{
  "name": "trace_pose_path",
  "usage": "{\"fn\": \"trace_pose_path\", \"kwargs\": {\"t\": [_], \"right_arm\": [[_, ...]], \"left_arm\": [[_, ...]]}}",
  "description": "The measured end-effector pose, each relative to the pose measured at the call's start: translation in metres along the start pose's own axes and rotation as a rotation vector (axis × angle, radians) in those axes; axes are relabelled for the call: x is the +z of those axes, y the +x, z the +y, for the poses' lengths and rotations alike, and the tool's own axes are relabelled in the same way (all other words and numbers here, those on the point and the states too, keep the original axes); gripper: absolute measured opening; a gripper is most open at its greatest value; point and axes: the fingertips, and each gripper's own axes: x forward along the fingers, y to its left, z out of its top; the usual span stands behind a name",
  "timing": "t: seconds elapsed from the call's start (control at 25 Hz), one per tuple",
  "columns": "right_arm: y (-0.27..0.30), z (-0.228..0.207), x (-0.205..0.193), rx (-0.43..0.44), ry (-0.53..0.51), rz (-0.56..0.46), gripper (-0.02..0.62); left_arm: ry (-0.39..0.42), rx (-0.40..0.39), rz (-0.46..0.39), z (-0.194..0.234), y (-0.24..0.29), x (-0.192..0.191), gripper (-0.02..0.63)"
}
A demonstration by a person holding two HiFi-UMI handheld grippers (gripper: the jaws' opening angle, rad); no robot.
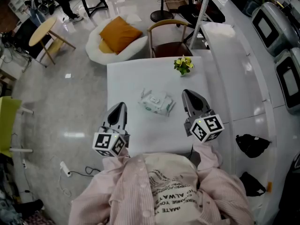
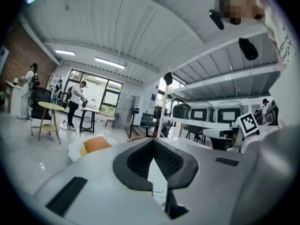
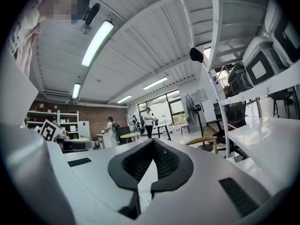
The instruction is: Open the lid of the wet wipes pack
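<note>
- Left gripper (image 1: 120, 106) hangs by the near-left edge of the white table (image 1: 126, 78), pointing away from the person
- Its claw is closed right up: in the left gripper view the two dark ribbed pads (image 2: 140, 161) meet at their tips, with nothing caught between them
- Right gripper (image 1: 187, 93) is over on the table's right side, level with its partner
- Same story there: in the right gripper view its pads (image 3: 139, 163) come together at the front, and the claw is empty
- The wet wipes pack (image 1: 157, 102) lies flat on the table top between the two grippers, just a little beyond their tips, and neither claw touches it
- The pack is white with green print and crinkled ends; its lid is too small from up here to tell whether it is open or closed
- A small plant with yellow flowers (image 1: 183, 64) stands near the far right corner of the table, well apart from the pack
- Past the far edge are a wooden chair (image 1: 165, 26) and a white beanbag (image 1: 101, 48) with an orange cushion (image 1: 119, 33) on it
- Pink striped sleeves (image 1: 208, 158) run back from the grippers at the bottom of the head view
</note>
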Motion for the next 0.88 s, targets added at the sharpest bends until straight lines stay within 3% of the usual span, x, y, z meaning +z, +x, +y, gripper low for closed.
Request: {"fn": "trace_pose_path", "kwargs": {"t": [0.88], "right_arm": [[-0.0078,-0.0055,-0.0095,-0.044,-0.033,0.025,-0.002]], "left_arm": [[0.065,0.038,0.012,0.006,-0.0033,0.0019,-0.002]]}}
